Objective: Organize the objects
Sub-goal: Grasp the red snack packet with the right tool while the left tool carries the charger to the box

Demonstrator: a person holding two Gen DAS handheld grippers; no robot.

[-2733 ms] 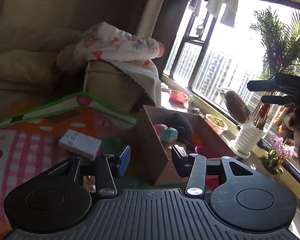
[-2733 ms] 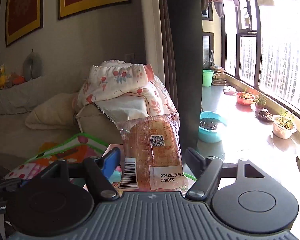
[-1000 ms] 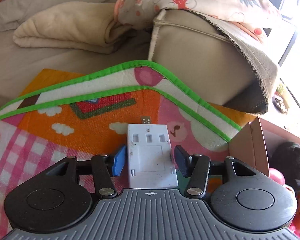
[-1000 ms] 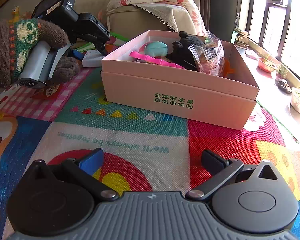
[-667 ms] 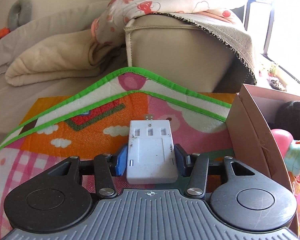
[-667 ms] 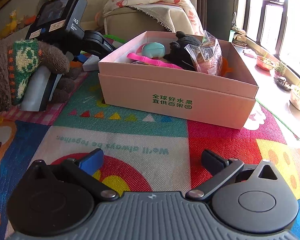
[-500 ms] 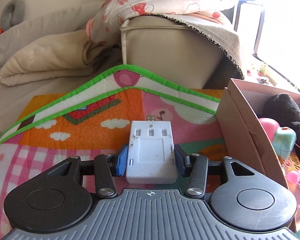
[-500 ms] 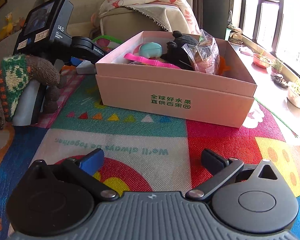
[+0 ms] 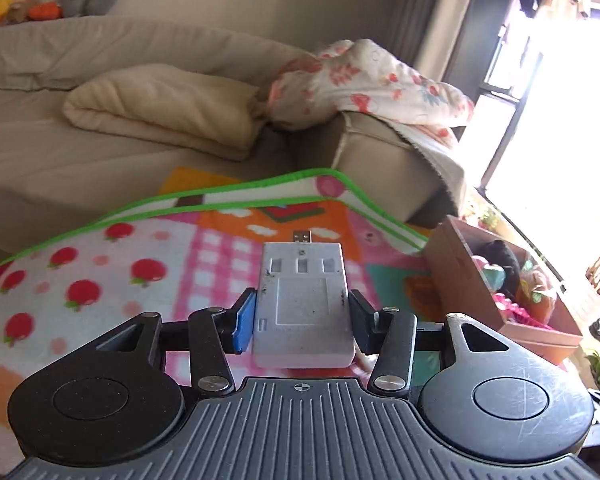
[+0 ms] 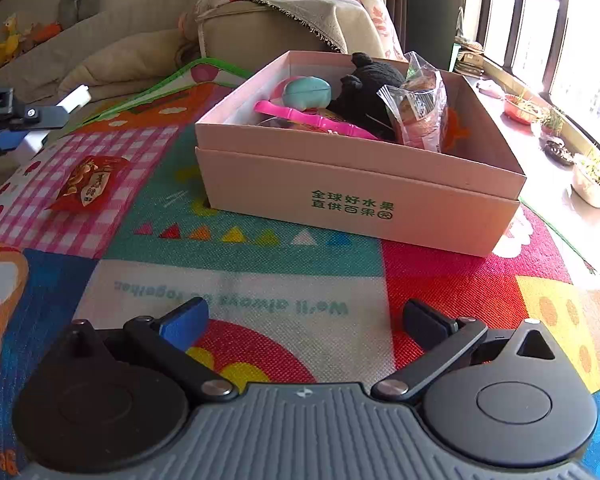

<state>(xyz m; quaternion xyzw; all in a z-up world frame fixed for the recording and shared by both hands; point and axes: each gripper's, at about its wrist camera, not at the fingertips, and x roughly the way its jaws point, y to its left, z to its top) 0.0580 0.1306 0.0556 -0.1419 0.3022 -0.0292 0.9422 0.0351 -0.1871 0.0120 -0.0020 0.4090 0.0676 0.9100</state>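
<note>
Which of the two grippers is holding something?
The left gripper. It is shut on the white USB adapter, with a pad pressing each side. The right gripper is open, with only the play mat between its pads.

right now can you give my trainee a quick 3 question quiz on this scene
1. True or false: the left gripper is clamped on the white USB adapter.
2. Which item lies outside the pink box? A) black plush toy B) red snack packet C) wrapped bread
3. Fill in: the right gripper is ____ and holds nothing.

Key: 1 true; 2 B; 3 open
</note>
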